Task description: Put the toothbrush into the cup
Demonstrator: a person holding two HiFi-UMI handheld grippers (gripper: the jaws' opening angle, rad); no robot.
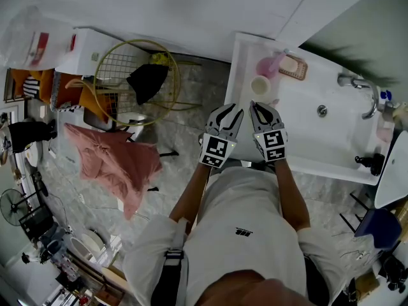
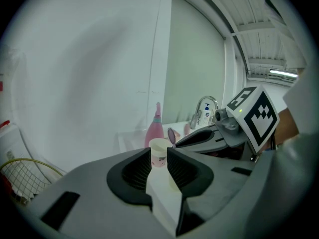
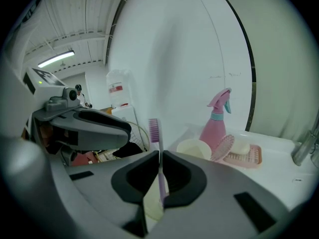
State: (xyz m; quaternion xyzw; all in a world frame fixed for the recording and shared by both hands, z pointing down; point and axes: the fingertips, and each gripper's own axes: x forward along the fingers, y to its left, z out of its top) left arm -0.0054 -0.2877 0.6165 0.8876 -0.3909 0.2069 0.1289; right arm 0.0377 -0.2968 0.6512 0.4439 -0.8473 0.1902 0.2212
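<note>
We have the right gripper (image 3: 160, 157) clamped on the purple toothbrush (image 3: 154, 129). Its jaws are pressed against the handle from both sides. The brush stands upright, with the bristle head clear above the jaw tips and the handle running down between the pads.

The cream cup (image 3: 194, 148) is not touching the brush. In the right gripper view it sits ahead and off to the right, with its open mouth up, on the white sink counter (image 1: 299, 139). From the head view, the cup lies just beyond the right gripper's tips, a little to their left.

A pink spray bottle (image 3: 215, 122) stands behind the cup. A pink hairbrush (image 3: 224, 147) leans beside the cup's rim, and a pink soap dish (image 3: 245, 154) with a bar on it lies further right. The faucet (image 1: 361, 85) is over at the far side of the basin.

The left gripper (image 2: 158, 156) is alongside, level with the right one. Its jaws have a narrow gap and nothing between them. We see the cup through that gap, further ahead on the counter, so the two are apart.
</note>
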